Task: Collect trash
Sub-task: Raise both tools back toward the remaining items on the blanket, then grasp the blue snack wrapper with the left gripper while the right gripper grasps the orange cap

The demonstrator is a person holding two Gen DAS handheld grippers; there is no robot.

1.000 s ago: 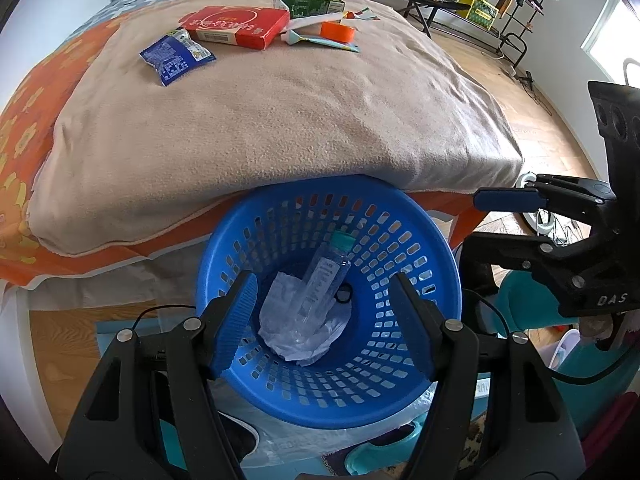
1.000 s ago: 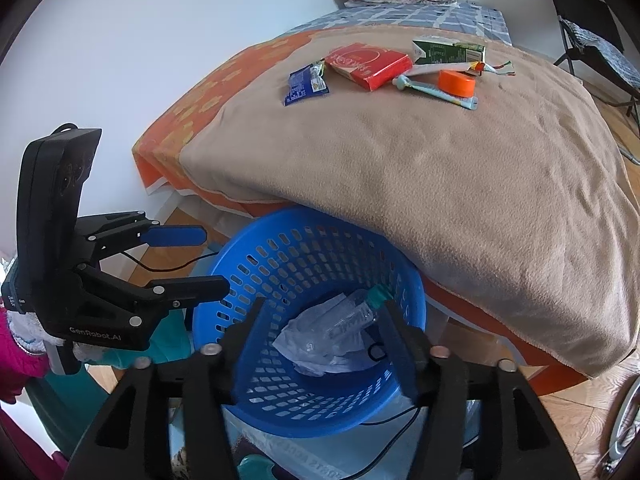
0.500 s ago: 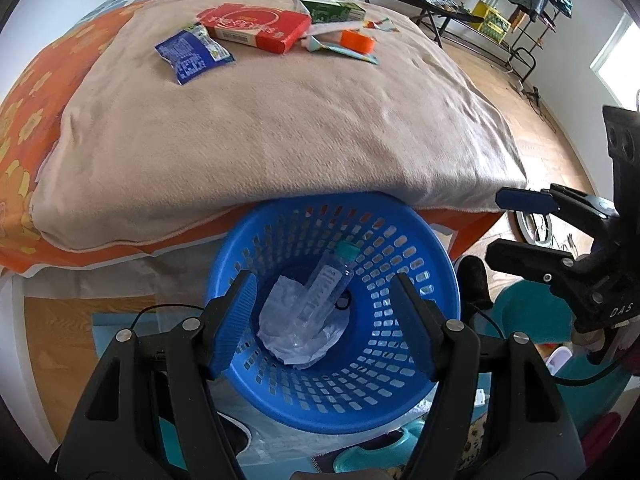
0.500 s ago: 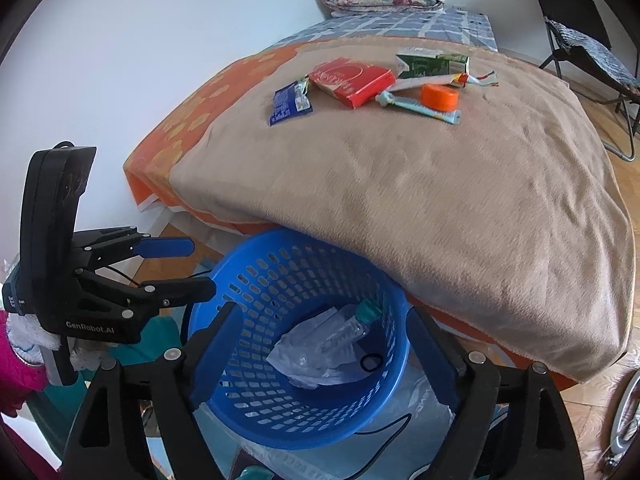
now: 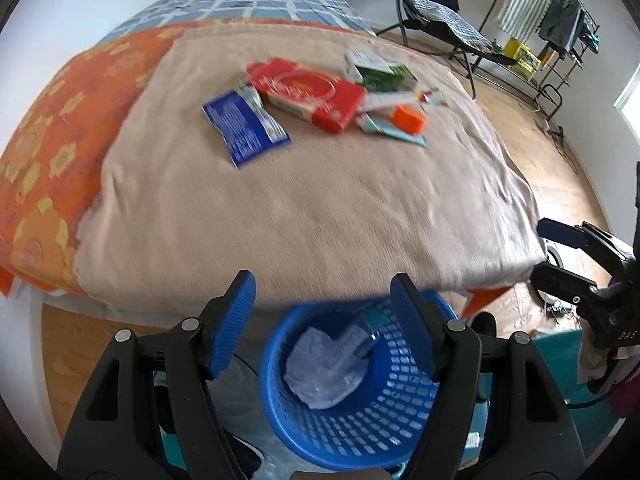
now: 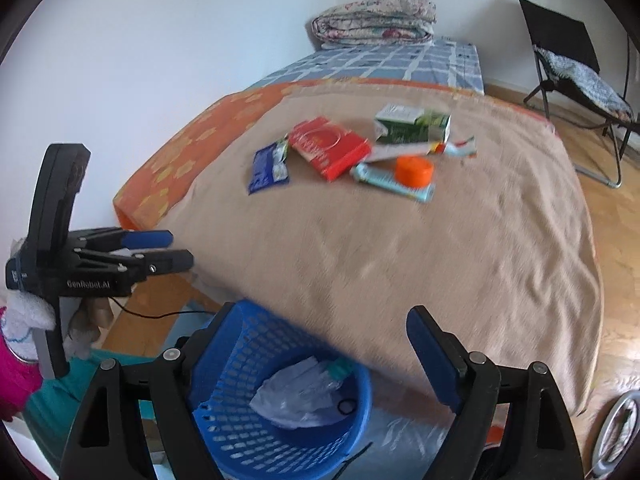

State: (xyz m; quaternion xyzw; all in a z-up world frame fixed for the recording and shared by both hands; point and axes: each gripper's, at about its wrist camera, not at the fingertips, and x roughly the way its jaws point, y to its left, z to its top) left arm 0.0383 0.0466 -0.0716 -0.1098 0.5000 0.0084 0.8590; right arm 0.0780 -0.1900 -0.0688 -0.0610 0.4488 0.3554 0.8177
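At the foot of the bed, both grippers have swung up and away from the blue basket (image 5: 360,420): a second ago each camera looked straight down into it, and now the basket sits low in both views while the beige blanket (image 5: 320,208) and the litter on it fill the middle. The scene is motion-blurred, so the lift looks ongoing. The basket already holds crumpled plastic (image 5: 320,376) and a bottle (image 5: 356,338) with a teal cap, so that drop appears finished and the next pick is likely starting. What is left lies in a cluster at the far end of the blanket: a blue wrapper (image 5: 244,128), a red box (image 5: 312,94) just beside it, a green carton (image 5: 378,72) behind, an orange tape roll (image 5: 408,118) resting on a light-blue packet (image 5: 384,132), and a white tube (image 6: 416,150). The left gripper (image 5: 322,308) has its fingers spread wide, holding and touching nothing, above the basket's near rim. The right gripper (image 6: 320,340) is likewise spread wide and empty, its left finger overlapping the basket's rim in the picture; whether they touch cannot be told. Both are well apart from the remaining trash.
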